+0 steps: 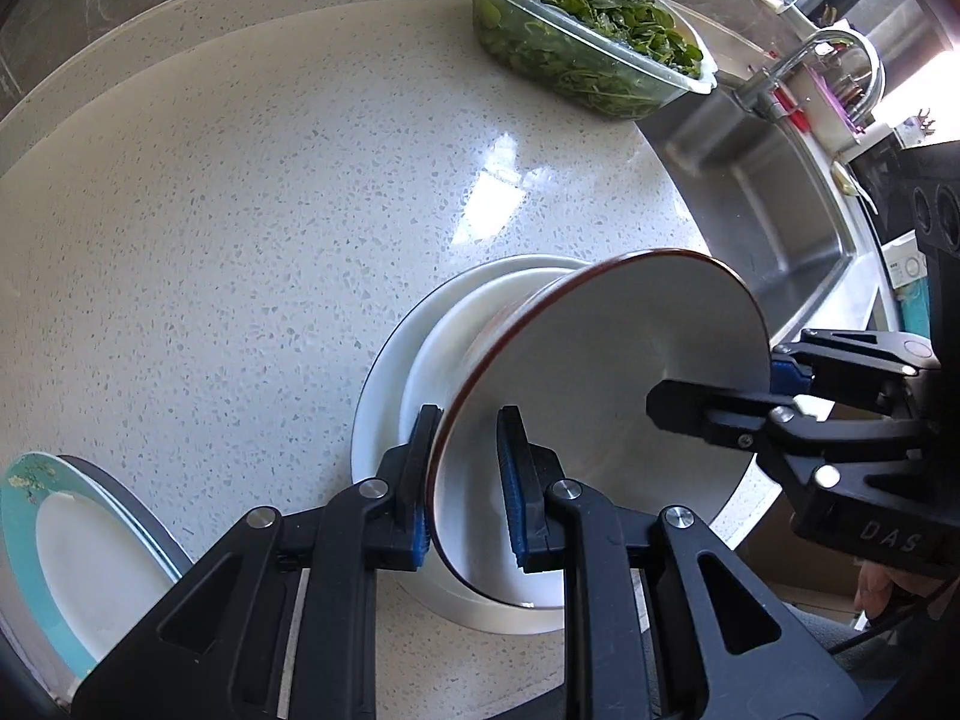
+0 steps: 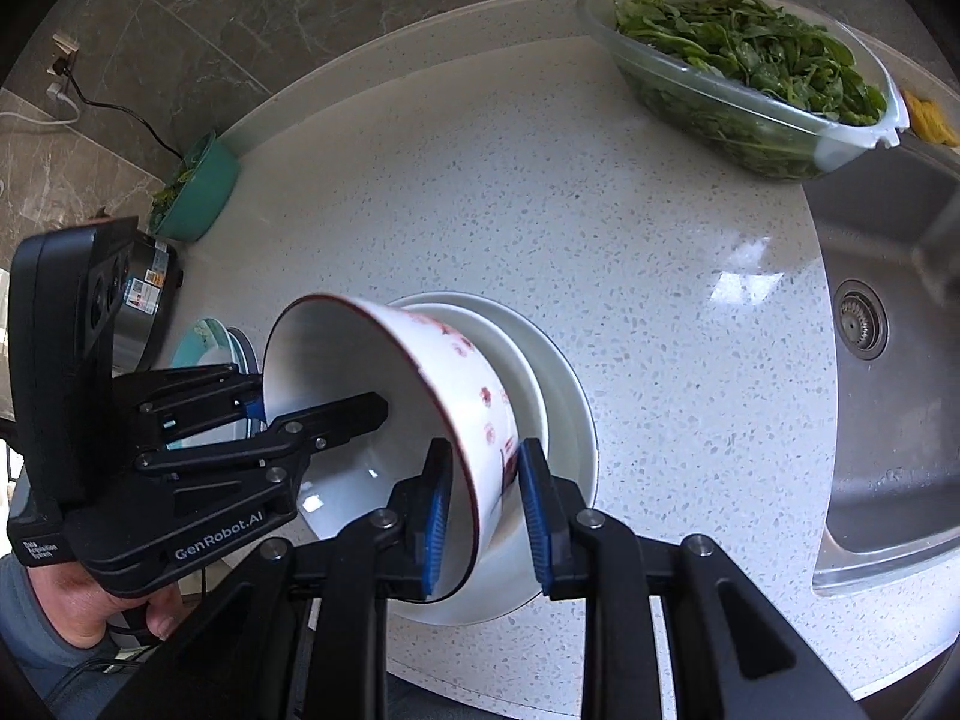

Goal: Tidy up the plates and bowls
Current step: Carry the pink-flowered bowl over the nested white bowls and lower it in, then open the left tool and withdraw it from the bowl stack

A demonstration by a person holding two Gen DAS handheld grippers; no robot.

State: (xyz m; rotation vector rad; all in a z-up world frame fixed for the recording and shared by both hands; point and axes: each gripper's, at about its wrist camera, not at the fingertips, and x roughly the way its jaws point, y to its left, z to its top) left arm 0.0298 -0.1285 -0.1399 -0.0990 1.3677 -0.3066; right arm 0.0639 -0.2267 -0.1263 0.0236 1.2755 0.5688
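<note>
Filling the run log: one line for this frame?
left gripper: shut on bowl rim | right gripper: shut on opposite rim | bowl: tilted over white dishes | stage: placing, not released

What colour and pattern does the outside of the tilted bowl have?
White with red printed motifs and a dark red rim on the bowl; the right wrist view shows it best.

red-rimmed bowl point(image 1: 600, 360) | tilted on side | over stacked white plates point(image 1: 384, 396)
</note>
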